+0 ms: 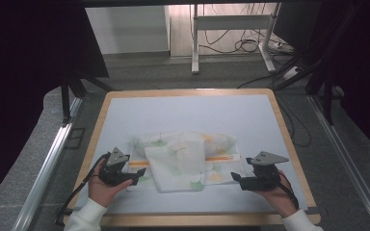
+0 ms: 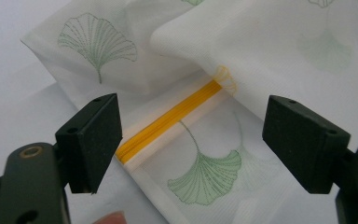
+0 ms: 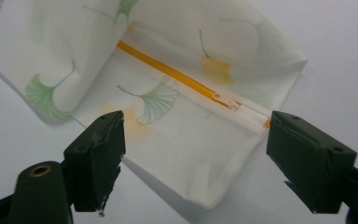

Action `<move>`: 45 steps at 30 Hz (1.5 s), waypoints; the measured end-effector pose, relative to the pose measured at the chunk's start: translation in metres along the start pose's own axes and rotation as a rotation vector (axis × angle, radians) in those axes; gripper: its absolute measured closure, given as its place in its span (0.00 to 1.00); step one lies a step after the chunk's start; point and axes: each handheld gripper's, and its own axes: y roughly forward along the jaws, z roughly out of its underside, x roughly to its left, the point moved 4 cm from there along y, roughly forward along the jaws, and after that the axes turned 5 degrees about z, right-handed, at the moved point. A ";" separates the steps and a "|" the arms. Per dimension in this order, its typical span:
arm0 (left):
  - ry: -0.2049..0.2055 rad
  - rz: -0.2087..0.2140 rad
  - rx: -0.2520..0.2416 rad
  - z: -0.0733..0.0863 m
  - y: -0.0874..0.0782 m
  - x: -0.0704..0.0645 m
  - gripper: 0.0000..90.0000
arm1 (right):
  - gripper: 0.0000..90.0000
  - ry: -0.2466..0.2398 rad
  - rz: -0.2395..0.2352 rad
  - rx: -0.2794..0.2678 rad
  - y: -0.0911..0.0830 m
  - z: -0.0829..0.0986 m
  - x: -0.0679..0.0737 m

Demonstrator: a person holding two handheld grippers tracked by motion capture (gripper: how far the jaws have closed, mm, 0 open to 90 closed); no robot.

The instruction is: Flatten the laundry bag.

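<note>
the zippered fabric cover [image 1: 183, 161], white with a printed ginkgo-leaf pattern, lay partly folded near the front middle of the surface [image 1: 188, 113], with one flap turned over its centre. the left gripper [image 1: 136, 179] sat at the cover's left end and the right gripper [image 1: 236, 179] at its right end, each held low in a hand, apparently so that both ends could be taken at once for the fold in hand. in the left gripper view the jaws stood apart, empty, on either side of the orange zipper [image 2: 172, 119] where it ran under the folded flap. in the right gripper view the jaws were likewise apart and held nothing, framing the corner of the cover by the zipper pull [image 3: 224, 100]. the zipper line appeared to serve as the reference for the fold. no brand, label or legible writing was found on the cover, the grippers or the surface.
</note>
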 end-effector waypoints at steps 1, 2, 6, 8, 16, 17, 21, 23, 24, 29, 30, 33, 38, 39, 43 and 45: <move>0.001 0.007 0.000 0.000 0.000 -0.001 0.24 | 0.25 -0.010 -0.010 0.000 -0.001 -0.002 0.003; 0.005 0.008 -0.003 0.001 -0.001 -0.003 0.24 | 0.26 -0.013 -0.016 0.001 0.000 -0.002 0.005; 0.010 0.003 -0.002 0.001 -0.003 -0.003 0.24 | 0.27 -0.031 -0.034 0.016 0.005 -0.002 0.008; 0.012 0.002 0.005 0.003 -0.002 -0.003 0.24 | 0.28 -0.042 -0.051 0.029 0.009 -0.001 0.011; 0.003 -0.004 0.012 0.005 -0.002 -0.004 0.25 | 0.31 -0.061 -0.084 0.040 0.014 -0.001 0.017; 0.000 -0.001 0.009 0.005 -0.002 -0.004 0.25 | 0.32 -0.063 -0.087 0.037 0.014 -0.001 0.017; -0.001 0.005 0.015 0.006 -0.001 -0.005 0.25 | 0.33 -0.071 -0.100 0.038 0.016 -0.003 0.023; 0.000 0.008 0.017 0.005 -0.001 -0.006 0.25 | 0.33 -0.079 -0.111 0.040 0.018 -0.004 0.027; 0.000 0.008 0.017 0.005 -0.001 -0.006 0.25 | 0.33 -0.079 -0.111 0.040 0.018 -0.004 0.027; -0.016 0.027 0.006 0.002 0.001 -0.006 0.25 | 0.33 -0.093 -0.138 0.049 0.026 -0.006 0.038; -0.016 0.027 0.006 0.002 0.001 -0.006 0.26 | 0.33 -0.093 -0.138 0.049 0.026 -0.006 0.038; -0.019 0.050 0.013 0.001 0.005 -0.006 0.27 | 0.34 -0.099 -0.154 0.059 0.034 -0.009 0.046; 0.008 0.057 0.025 0.000 0.008 -0.011 0.27 | 0.35 -0.112 -0.171 0.060 0.044 -0.015 0.056; 0.015 0.057 0.031 0.000 0.008 -0.013 0.27 | 0.36 -0.112 -0.176 0.059 0.046 -0.017 0.058; 0.013 0.075 0.042 -0.001 0.013 -0.018 0.28 | 0.37 -0.105 -0.185 0.062 0.053 -0.022 0.061; 0.018 0.083 0.051 -0.002 0.018 -0.022 0.28 | 0.37 -0.089 -0.191 0.059 0.057 -0.025 0.061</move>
